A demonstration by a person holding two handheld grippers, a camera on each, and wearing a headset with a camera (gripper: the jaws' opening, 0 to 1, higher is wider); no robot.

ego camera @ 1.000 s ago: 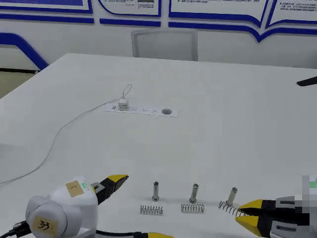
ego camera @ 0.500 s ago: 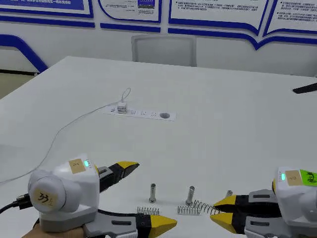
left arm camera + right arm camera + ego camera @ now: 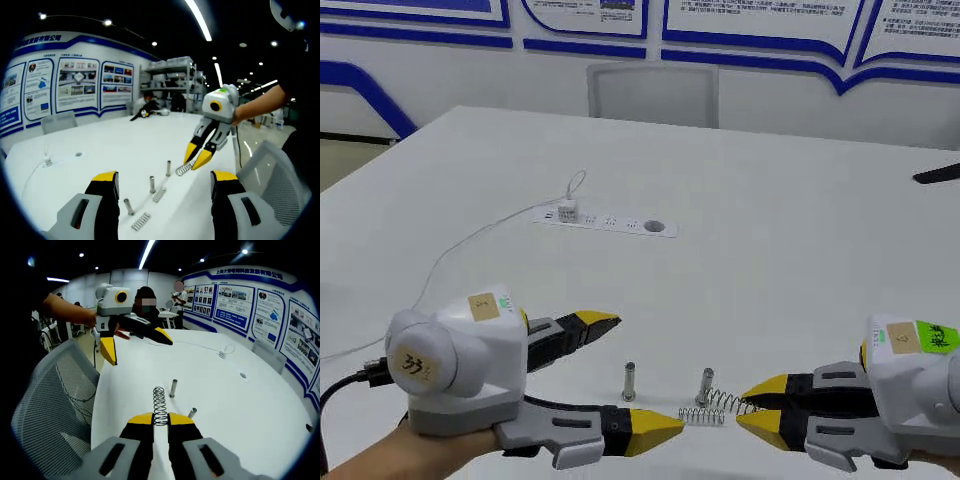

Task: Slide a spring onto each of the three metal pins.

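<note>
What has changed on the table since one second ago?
The right gripper has shut on the rightmost spring and lifted it off the table. The left gripper has come forward, open. The three pins and the other two springs stayed put.

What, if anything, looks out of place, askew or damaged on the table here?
Nothing stands out. All three pins stand upright, two springs lie beside them, and the right gripper holds the third spring.

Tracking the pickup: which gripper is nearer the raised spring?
Right: the right gripper is shut on the spring; the left gripper hangs open, apart, to its left.
</note>
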